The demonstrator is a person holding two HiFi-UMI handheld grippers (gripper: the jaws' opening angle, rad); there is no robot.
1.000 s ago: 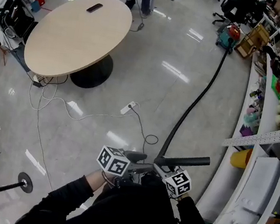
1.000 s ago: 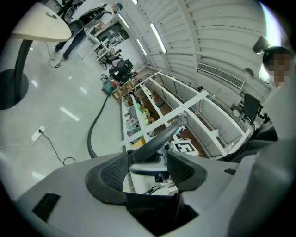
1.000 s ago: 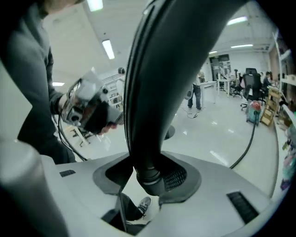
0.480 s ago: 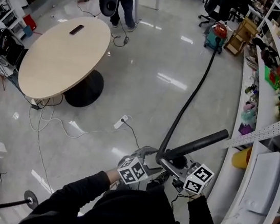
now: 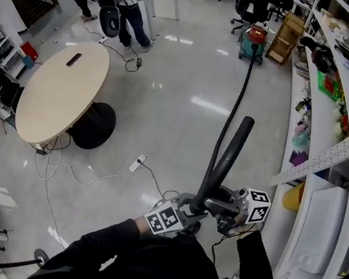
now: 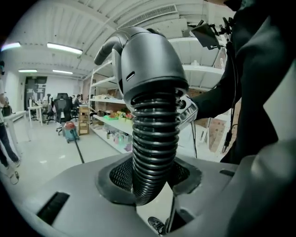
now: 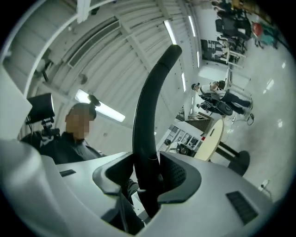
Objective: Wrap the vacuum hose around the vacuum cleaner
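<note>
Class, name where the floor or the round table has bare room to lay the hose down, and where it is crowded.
Free: the floor between round table and hose; most of the tabletop, bar one small dark item. Crowded: the shelves at right, and the cables by the power strip.

"What stands on the floor (image 5: 182, 127)?"

"Far ahead of the right claw (image 5: 213, 205), a vacuum cleaner (image 5: 253, 43). Its black hose (image 5: 242, 87) runs over the floor back towards that claw."

"And to the claw's left?"

"A white power strip (image 5: 136, 162) with loose cables (image 5: 49, 149), near. Further off is a round worktop (image 5: 58, 97) bearing one dark flat item (image 5: 73, 59)."
</note>
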